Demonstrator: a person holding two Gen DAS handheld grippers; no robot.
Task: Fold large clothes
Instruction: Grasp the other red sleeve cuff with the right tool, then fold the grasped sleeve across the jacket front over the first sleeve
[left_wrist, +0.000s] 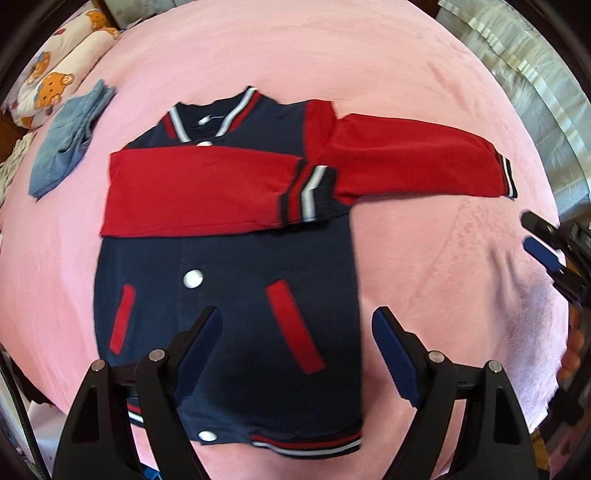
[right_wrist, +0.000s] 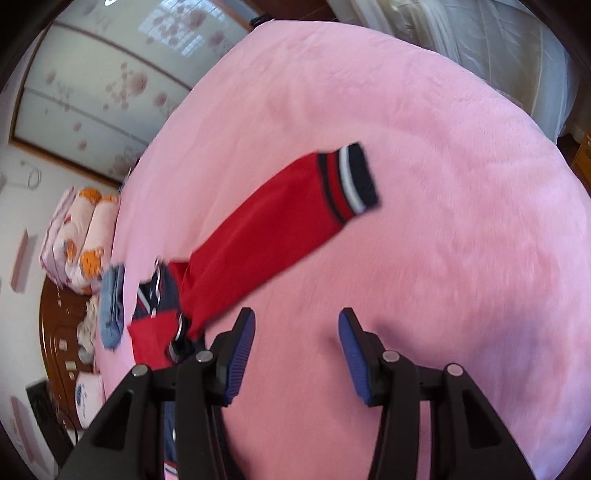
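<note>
A navy varsity jacket (left_wrist: 229, 280) with red sleeves lies flat, front up, on a pink bed (left_wrist: 424, 92). Its left sleeve (left_wrist: 199, 195) is folded across the chest, cuff (left_wrist: 310, 194) near the right side. The right sleeve (left_wrist: 417, 158) stretches out to the right; it also shows in the right wrist view (right_wrist: 266, 236), cuff (right_wrist: 351, 181) far out. My left gripper (left_wrist: 297, 325) is open and empty above the jacket's lower front. My right gripper (right_wrist: 297, 325) is open and empty above bare bed beside the outstretched sleeve; it shows at the right edge of the left wrist view (left_wrist: 535, 236).
Folded blue denim (left_wrist: 66, 144) lies on the bed left of the jacket. Bear-print pillows (left_wrist: 48, 74) lie at the far left. A wardrobe with floral panels (right_wrist: 92, 92) stands beyond the bed. Curtains (left_wrist: 517, 48) hang at the far right.
</note>
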